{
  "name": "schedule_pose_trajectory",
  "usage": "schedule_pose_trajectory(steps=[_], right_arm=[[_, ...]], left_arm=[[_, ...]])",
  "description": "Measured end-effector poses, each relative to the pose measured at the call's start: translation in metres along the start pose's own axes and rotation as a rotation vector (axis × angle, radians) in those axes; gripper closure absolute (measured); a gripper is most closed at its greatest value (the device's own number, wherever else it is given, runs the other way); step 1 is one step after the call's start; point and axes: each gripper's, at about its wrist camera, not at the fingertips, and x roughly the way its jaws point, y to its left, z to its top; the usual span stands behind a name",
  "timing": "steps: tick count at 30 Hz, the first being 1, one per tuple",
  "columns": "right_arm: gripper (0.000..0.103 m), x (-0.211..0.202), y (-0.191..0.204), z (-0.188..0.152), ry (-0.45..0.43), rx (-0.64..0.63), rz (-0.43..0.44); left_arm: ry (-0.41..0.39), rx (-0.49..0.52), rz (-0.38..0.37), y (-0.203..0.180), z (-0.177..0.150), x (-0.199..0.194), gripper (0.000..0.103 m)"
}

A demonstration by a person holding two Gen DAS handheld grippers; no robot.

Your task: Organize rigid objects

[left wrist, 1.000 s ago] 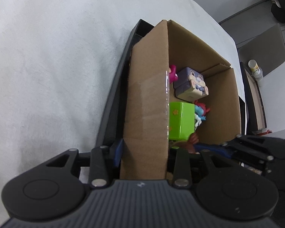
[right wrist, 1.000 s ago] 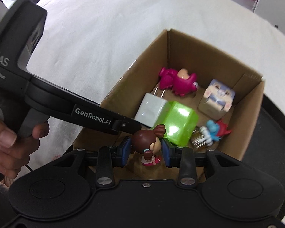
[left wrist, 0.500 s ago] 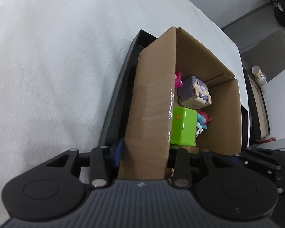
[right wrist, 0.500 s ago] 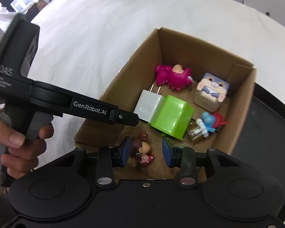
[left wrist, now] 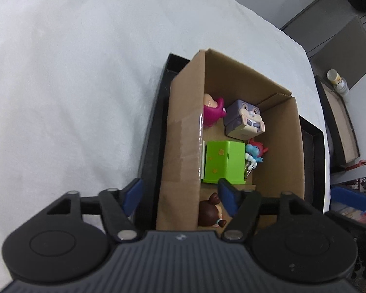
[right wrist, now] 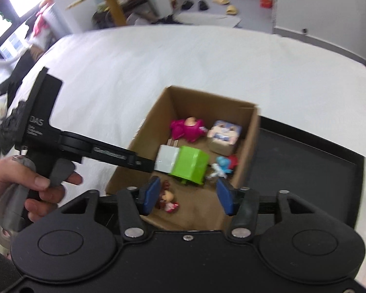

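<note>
A cardboard box [right wrist: 202, 131] sits with its top open on a black tray [right wrist: 305, 161], which lies on a white-covered table [right wrist: 183, 56]. Both handheld grippers are spread wide and grasp nothing. The left gripper [left wrist: 180, 196] straddles the box's near side wall, 1 blue-padded finger outside the cardboard and 1 inside, neither visibly pressing it. The right gripper [right wrist: 188, 196] hangs above the box's near end, its jaws parted over the floor of the box.

A brown-haired doll figure [right wrist: 167, 196] lies on its side on the box floor at the near corner, just beside the right gripper's left finger but apart from it; its long axis runs roughly across the box, head toward the left wall. In the left wrist view the doll [left wrist: 211, 211] shows its dark hair buns uppermost.

Beyond it a green cube [right wrist: 190, 164] rests tilted against a white plug adapter [right wrist: 167, 160], whose 2 prongs point toward the far wall. A pink figure [right wrist: 188, 128] lies at the far left, a lilac rabbit block [right wrist: 223, 135] at the far right, and a small blue-and-red figure [right wrist: 224, 164] between the block and the cube. The person's left hand [right wrist: 19, 185] grips the left tool's handle.
</note>
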Motion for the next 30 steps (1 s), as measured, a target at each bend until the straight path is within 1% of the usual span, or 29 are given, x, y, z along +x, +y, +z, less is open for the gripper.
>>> schedule_pose_trajectory(steps=[8,11,13,15,16,19,21,23,25,28,30], right_arm=[[0.034,-0.034,-0.035,-0.031,-0.056,0.132,-0.050],[0.032,-0.042,-0.044,-0.043,-0.071,0.172,-0.088],[0.028,-0.048,-0.051,-0.050,-0.082,0.202,-0.099],[0.022,-0.055,-0.055,-0.056,-0.105,0.227,-0.106],[0.020,-0.060,-0.057,-0.059,-0.118,0.238,-0.110],[0.013,-0.070,-0.062,-0.066,-0.148,0.269,-0.115],[0.005,-0.079,-0.062,-0.070,-0.168,0.280,-0.122],[0.001,-0.088,-0.062,-0.073,-0.191,0.282,-0.123],[0.000,-0.097,-0.060,-0.075,-0.215,0.286,-0.125],[0.000,-0.108,-0.060,-0.079,-0.242,0.322,-0.117],[0.000,-0.115,-0.062,-0.083,-0.257,0.351,-0.104]], left_arm=[[-0.031,0.071,0.038,-0.026,-0.002,-0.043,0.031],[-0.042,0.100,0.048,-0.035,-0.006,-0.056,0.030],[-0.058,0.116,0.067,-0.040,-0.008,-0.065,0.030],[-0.072,0.136,0.082,-0.045,-0.013,-0.075,0.030],[-0.076,0.141,0.086,-0.047,-0.014,-0.080,0.030],[-0.089,0.141,0.077,-0.054,-0.016,-0.101,0.030],[-0.102,0.155,0.096,-0.061,-0.017,-0.116,0.028],[-0.104,0.160,0.107,-0.067,-0.017,-0.130,0.023],[-0.110,0.167,0.099,-0.074,-0.017,-0.145,0.022],[-0.142,0.200,0.104,-0.086,-0.024,-0.166,0.016],[-0.140,0.203,0.080,-0.093,-0.030,-0.177,0.013]])
